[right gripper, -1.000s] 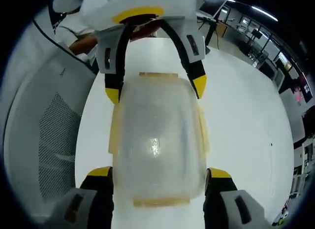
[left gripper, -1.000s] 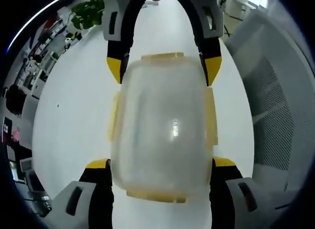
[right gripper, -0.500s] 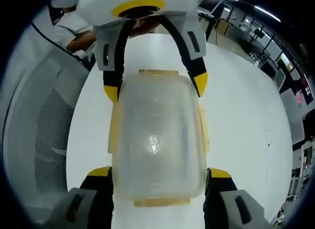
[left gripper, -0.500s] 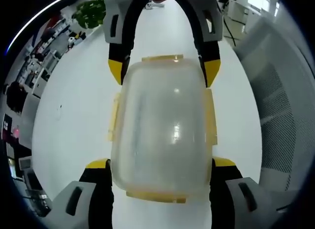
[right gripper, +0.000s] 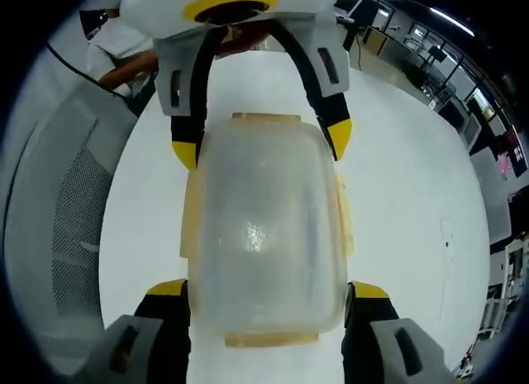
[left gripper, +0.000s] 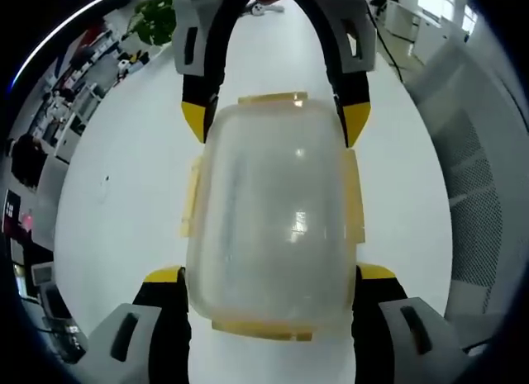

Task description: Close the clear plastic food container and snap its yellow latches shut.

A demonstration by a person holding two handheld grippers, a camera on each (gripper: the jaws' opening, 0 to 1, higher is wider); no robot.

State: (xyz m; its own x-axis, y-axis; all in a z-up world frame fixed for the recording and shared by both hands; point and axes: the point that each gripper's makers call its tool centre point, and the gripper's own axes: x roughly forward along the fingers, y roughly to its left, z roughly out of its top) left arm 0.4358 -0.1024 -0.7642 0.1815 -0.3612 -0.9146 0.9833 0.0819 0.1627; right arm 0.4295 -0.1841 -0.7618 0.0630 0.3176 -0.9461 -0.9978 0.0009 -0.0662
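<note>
1. The clear plastic container [left gripper: 273,206] is shown between the two grippers above the white table [left gripper: 124,194], away from the table's edges; whether it rests on the table or is lifted off it cannot be told.
2. The left gripper [left gripper: 269,285] is seen with its jaws set wide, one yellow-tipped jaw at each side of the container's near end. In the left gripper view the right gripper [left gripper: 275,124] enters from the top and flanks the far end in the same way.
3. In the right gripper view the arrangement is mirrored: the right gripper [right gripper: 266,297] brackets the near end and the left gripper [right gripper: 258,143] the far end. Firm clamping cannot be confirmed; the jaw tips are judged to touch or lie just beside the container walls.
4. The lid [right gripper: 260,227] is seen seated on the container, so the closing step is judged done.
5. The yellow latches [left gripper: 354,194] are seen along the long sides and at both ends [right gripper: 266,118]. The side latches appear flared outward and not pressed down, although this is blurred.
6. The latching step is therefore judged to remain, at least for the side latches.
</note>
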